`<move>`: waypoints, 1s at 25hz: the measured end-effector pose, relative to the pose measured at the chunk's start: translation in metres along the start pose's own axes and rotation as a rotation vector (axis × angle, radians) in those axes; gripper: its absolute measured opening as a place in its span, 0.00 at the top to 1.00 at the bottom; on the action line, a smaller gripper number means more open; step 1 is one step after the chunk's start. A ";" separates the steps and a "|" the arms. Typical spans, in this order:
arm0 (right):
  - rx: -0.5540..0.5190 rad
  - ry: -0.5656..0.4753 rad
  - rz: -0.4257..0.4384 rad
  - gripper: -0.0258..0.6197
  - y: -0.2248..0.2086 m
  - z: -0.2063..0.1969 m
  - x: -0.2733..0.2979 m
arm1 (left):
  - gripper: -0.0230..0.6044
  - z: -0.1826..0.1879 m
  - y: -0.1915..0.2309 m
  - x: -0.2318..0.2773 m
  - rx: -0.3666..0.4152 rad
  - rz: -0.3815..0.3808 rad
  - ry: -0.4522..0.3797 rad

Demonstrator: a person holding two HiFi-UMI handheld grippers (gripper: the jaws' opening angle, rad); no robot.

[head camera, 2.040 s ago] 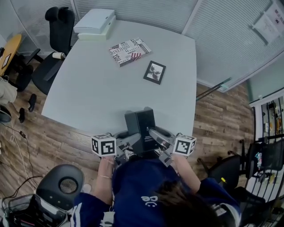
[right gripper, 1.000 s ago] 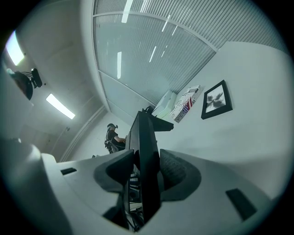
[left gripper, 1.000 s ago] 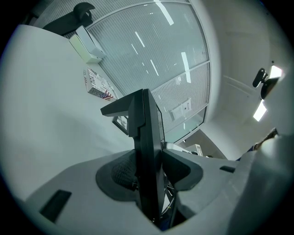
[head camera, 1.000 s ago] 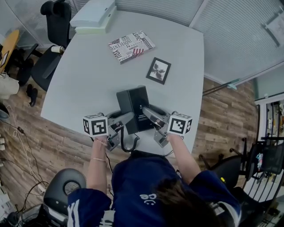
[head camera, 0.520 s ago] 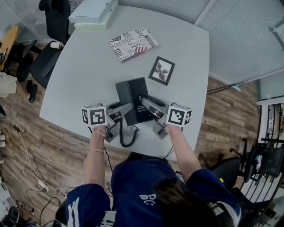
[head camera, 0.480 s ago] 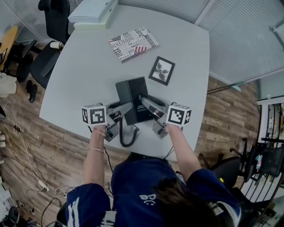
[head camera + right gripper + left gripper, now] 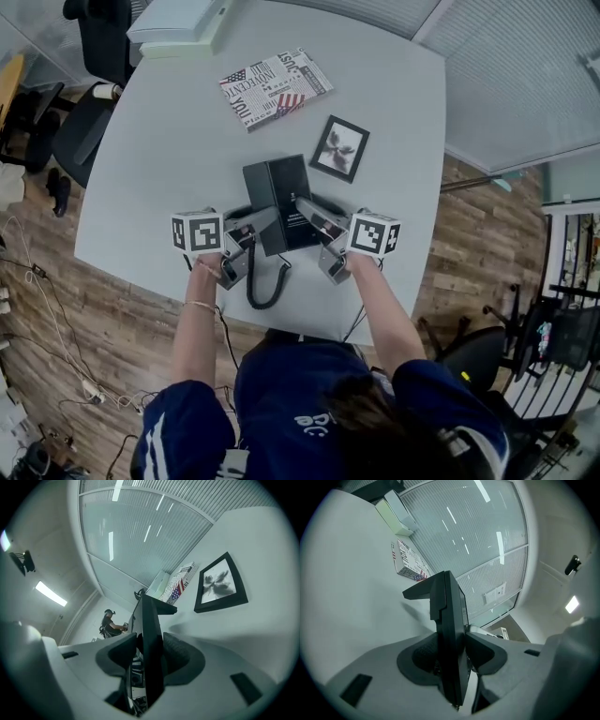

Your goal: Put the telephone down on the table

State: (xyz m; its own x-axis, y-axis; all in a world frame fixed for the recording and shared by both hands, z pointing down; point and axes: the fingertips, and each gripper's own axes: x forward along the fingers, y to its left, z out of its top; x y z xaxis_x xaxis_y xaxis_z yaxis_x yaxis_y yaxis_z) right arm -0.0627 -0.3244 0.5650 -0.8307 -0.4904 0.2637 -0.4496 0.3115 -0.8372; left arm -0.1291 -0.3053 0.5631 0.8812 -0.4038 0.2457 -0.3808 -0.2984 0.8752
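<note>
Arms (image 7: pixel 199 328) outstretched; left gripper (image 7: pixel 259 223), right gripper (image 7: pixel 312 216) clamp telephone (image 7: pixel 276 186) sides over table (image 7: pixel 159 150).

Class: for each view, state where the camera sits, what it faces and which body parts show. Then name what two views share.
Head view: on the person's head, facing steeply down at the table; arms and torso show.
Left gripper view: on the left hand-held gripper, facing along its jaws clamping the telephone; no arm shows.
Right gripper view: on the right hand-held gripper, likewise.
Shared by all: telephone, magazine.
</note>
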 end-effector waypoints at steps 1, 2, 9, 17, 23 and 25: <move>-0.001 0.004 -0.005 0.67 -0.004 0.002 0.001 | 0.69 0.002 0.002 0.003 0.000 -0.002 0.001; 0.001 0.006 -0.005 0.67 -0.007 0.004 0.003 | 0.69 0.004 0.004 0.005 0.000 -0.003 0.003; 0.009 -0.004 -0.004 0.67 -0.019 0.019 0.020 | 0.69 0.021 0.021 0.017 -0.015 -0.004 0.017; 0.036 -0.001 -0.019 0.67 -0.032 0.023 0.029 | 0.69 0.028 0.036 0.028 -0.019 0.017 0.069; 0.019 0.004 -0.030 0.67 -0.040 0.023 0.032 | 0.69 0.029 0.043 0.032 -0.004 0.037 0.082; -0.003 0.011 -0.055 0.67 -0.046 0.022 0.030 | 0.69 0.028 0.045 0.033 0.004 0.046 0.086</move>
State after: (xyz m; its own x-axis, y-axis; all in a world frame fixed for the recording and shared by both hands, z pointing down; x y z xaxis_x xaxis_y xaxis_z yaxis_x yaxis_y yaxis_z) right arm -0.0598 -0.3716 0.6010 -0.8083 -0.4980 0.3141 -0.4953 0.2867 -0.8200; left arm -0.1245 -0.3564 0.5987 0.8837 -0.3411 0.3205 -0.4221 -0.2849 0.8606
